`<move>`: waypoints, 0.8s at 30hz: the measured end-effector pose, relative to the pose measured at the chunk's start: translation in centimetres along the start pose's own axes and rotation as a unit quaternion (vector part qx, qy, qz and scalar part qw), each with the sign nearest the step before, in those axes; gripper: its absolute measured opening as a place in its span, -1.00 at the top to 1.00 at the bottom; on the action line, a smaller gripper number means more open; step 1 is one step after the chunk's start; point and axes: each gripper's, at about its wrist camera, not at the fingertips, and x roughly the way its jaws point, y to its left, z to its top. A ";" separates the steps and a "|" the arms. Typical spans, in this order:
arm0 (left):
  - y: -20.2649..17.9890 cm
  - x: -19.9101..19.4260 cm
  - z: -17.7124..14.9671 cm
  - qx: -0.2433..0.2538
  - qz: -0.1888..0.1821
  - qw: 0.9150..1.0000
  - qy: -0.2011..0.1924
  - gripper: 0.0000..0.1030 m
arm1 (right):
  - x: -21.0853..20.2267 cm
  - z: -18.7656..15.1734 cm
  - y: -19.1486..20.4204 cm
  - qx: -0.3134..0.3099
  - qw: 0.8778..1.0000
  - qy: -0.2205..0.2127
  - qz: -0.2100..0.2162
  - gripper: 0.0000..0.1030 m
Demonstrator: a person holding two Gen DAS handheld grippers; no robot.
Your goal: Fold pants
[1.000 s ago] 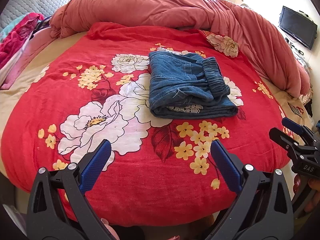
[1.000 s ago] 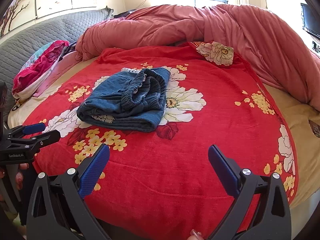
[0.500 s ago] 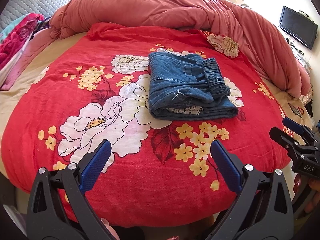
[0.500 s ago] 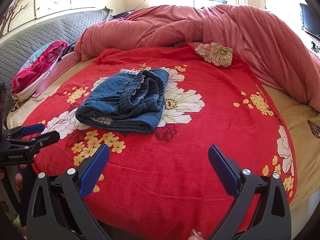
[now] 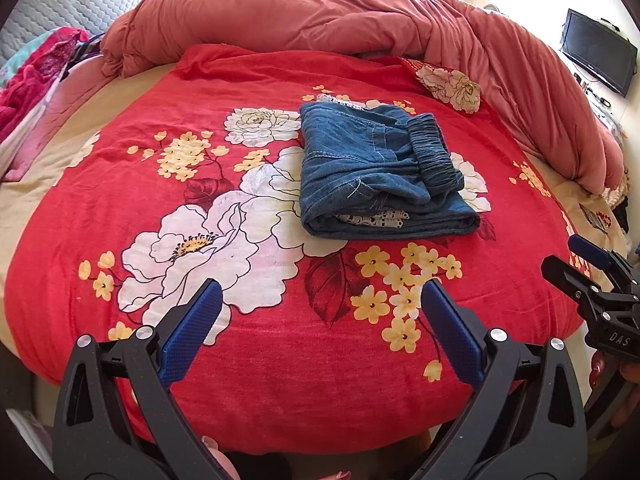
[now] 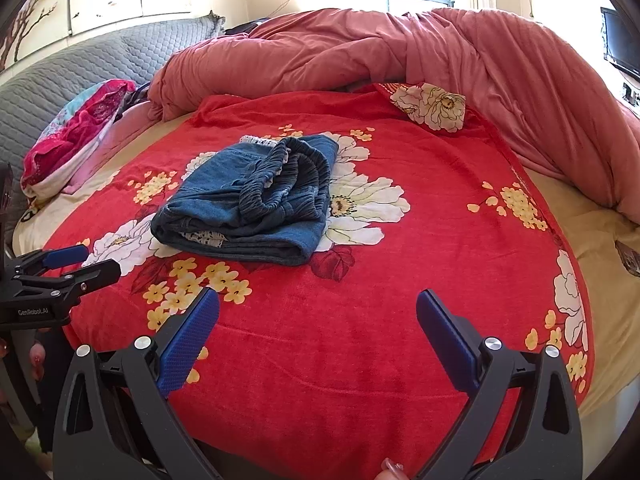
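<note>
Pants (image 5: 380,184) look folded: a compact denim bundle sits on the red floral blanket (image 5: 248,360) of the bed, roughly mid-blanket, over the big white flower print. Several layers are stacked, the elastic waistband (image 5: 434,152) is bunched on top toward the right side of the bundle, and a strip of white lace trim (image 5: 372,220) peeks out of the near fold edge. The right wrist view shows the same bundle (image 6: 256,200), with more lace at the far edge.

Left tool (image 5: 320,332): blue pads spread wide apart, nothing between them, hanging over the near edge of the blanket, well clear of the pants. Right tool (image 6: 318,336): same, pads apart, empty, also at the near edge, off to the right of the bundle. Each tool shows up at the side of the other's view, neither touching cloth.

Judgement: folding is essentially done. Both tools are clear of the bundle, which looks like end of task. Possible leftovers: the waistband is lumpy and the top layer sits a bit skewed, so a press or squaring-up could tidy it; the exposed lace could be tucked. Neither looks required.

The pink duvet (image 5: 360,28) heaped at the back and the pile of clothes (image 6: 72,148) at the left are not involved.
</note>
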 end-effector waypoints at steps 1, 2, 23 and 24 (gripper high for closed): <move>0.0 0.0 0.0 0.000 0.001 1.000 -0.001 -0.82 | 0.0 0.0 0.0 0.000 1.000 0.000 0.000 -0.91; 0.0 0.0 0.0 0.000 0.001 1.000 -0.001 -0.82 | 0.0 0.1 0.0 0.000 1.000 -0.001 0.000 -0.91; 0.0 0.0 0.1 0.000 0.002 1.000 0.002 -0.82 | -0.1 0.3 0.2 -0.002 1.000 -0.001 -0.002 -0.91; 0.1 -0.1 0.2 0.000 0.002 1.000 0.002 -0.82 | -0.1 0.3 0.1 -0.001 1.000 -0.001 -0.002 -0.91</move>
